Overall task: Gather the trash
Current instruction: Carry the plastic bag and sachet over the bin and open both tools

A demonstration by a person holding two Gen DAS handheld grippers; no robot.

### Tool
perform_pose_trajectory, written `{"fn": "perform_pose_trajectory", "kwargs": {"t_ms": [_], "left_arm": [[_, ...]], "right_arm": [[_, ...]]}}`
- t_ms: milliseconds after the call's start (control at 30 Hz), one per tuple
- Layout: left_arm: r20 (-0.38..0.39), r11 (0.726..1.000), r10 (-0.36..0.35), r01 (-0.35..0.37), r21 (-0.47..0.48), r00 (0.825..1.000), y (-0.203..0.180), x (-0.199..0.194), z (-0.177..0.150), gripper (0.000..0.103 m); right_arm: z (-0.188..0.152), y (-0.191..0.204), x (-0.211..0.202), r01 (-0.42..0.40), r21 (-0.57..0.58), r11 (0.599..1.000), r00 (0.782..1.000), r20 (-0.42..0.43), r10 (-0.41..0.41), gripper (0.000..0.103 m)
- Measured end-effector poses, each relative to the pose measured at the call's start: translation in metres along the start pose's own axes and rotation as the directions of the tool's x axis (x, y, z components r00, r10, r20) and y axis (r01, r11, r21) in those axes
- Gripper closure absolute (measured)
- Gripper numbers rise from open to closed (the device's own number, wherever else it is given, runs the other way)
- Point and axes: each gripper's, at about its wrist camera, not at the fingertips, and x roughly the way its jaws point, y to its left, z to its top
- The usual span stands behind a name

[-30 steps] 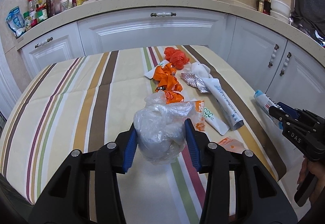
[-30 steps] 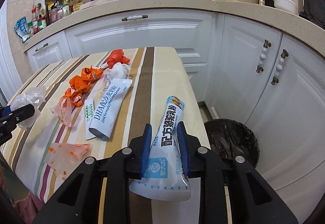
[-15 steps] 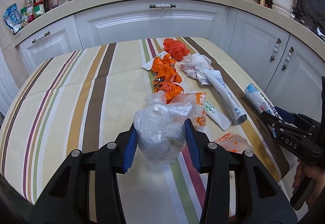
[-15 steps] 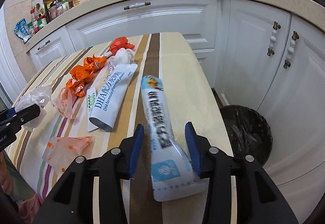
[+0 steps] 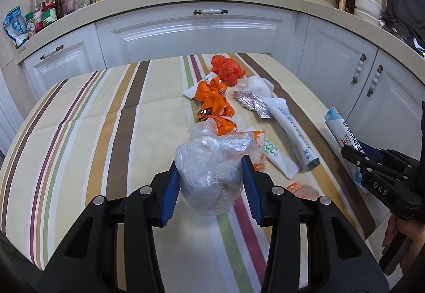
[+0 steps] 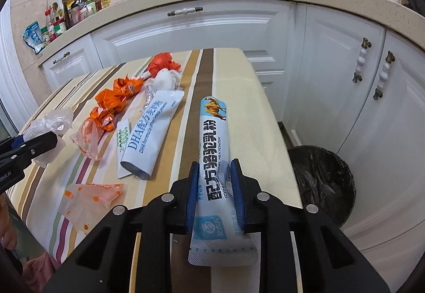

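My left gripper (image 5: 211, 181) pinches a crumpled clear plastic bag (image 5: 211, 160) between its blue pads, the bundle bulging above and below them over the striped tablecloth (image 5: 87, 133); my right gripper (image 6: 213, 184) has just been closing, and its jaws now squeeze the lower part of a blue-and-white camel milk powder sachet (image 6: 213, 138), whose top points away from me along the brown stripe and whose sealed bottom edge hangs below the pads. Left of the right gripper lies a white DHA milk powder sachet (image 6: 150, 125), open end toward me, with a narrow green-lettered sachet (image 6: 122, 144) touching its left side; nearer me on that side lies a clear wrapper with orange dots (image 6: 90, 197). Ahead of the left gripper a line of crumpled orange wrappers (image 5: 212, 104) runs away from me, a red plastic bag (image 5: 225, 69) at its far end, a white tissue wad (image 5: 259, 85) and a silver foil piece (image 5: 252, 101) to their right. To the right of my right gripper, down on the floor beside the table, stands a black-lined trash bin (image 6: 321, 181); white cabinets (image 6: 191, 32) stand beyond the table.
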Motion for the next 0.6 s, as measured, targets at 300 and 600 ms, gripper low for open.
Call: {"fn": "perform_pose_trajectory", "kwargs": {"t_ms": [300,600], "left_arm": [[0.045,0.994,-0.083,0.08,0.072,0.995,-0.044,-0.001,0.027,0.06],[0.059,0.968,-0.198,0.186,0.17,0.978,-0.127,0.021,0.055,0.06]], "right_arm": [[0.008,-0.042,-0.018,0.081,0.052,0.995,0.995,0.051,-0.084,0.078],[0.006,-0.107,-0.019,0.192,0.127,0.973,0.978,0.054,-0.2,0.078]]}}
